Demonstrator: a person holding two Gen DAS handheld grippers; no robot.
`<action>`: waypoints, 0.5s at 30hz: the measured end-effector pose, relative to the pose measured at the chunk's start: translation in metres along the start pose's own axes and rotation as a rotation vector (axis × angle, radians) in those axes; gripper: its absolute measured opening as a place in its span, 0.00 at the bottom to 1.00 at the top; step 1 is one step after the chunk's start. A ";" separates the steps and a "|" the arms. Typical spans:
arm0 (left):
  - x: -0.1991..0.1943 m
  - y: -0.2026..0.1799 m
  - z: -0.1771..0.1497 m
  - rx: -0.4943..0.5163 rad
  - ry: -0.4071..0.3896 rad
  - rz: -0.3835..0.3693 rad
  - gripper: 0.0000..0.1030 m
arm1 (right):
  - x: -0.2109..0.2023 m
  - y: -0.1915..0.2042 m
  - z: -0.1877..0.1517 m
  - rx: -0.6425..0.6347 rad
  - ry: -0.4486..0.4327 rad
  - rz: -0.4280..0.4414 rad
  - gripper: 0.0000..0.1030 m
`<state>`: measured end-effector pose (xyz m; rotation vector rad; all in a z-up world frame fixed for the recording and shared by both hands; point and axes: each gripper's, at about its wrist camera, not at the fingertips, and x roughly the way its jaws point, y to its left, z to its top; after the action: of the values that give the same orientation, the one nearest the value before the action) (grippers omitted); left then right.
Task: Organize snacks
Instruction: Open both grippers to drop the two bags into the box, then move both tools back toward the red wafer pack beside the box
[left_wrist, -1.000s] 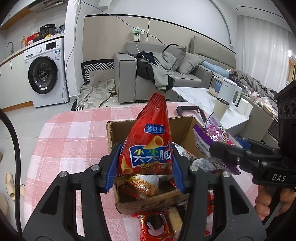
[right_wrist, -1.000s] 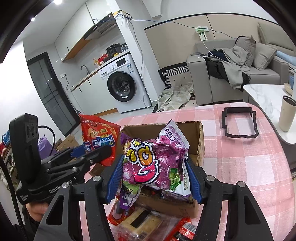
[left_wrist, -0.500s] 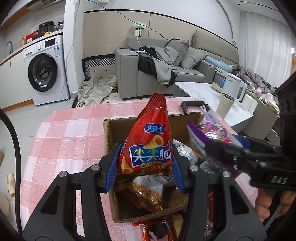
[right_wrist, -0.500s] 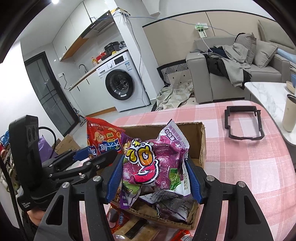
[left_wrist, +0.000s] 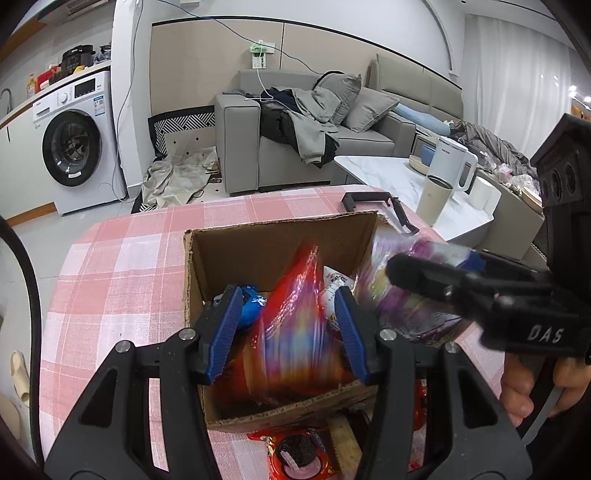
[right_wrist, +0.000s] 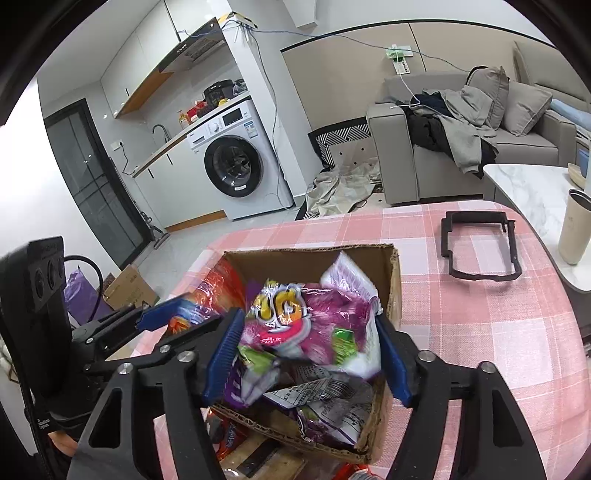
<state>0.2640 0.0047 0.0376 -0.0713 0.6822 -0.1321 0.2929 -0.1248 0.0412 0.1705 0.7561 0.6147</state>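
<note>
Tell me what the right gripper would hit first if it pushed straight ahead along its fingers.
The purple snack bag sits between the right gripper, whose jaws have just been opening. Going straight on, it would probably push that bag into the other packets in the brown cardboard box, though depth is unclear.

Room beyond the work area: a white washing machine (right_wrist: 236, 162) stood under a counter by a dark door (right_wrist: 92, 184); a grey sofa (left_wrist: 314, 147) strewn with clothes faced a white marble table (left_wrist: 399, 181); curtains (left_wrist: 517, 74) hung right.
</note>
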 end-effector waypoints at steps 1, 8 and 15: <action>-0.002 0.000 -0.001 0.001 0.000 -0.001 0.55 | -0.003 0.000 0.000 0.001 -0.006 0.003 0.75; -0.038 -0.003 -0.018 0.017 -0.039 0.063 0.83 | -0.036 0.000 -0.001 -0.042 -0.043 -0.061 0.96; -0.071 -0.001 -0.037 -0.011 -0.054 0.056 0.99 | -0.064 0.005 -0.017 -0.093 -0.051 -0.090 1.00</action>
<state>0.1859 0.0136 0.0530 -0.0660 0.6306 -0.0727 0.2425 -0.1589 0.0684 0.0656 0.6808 0.5565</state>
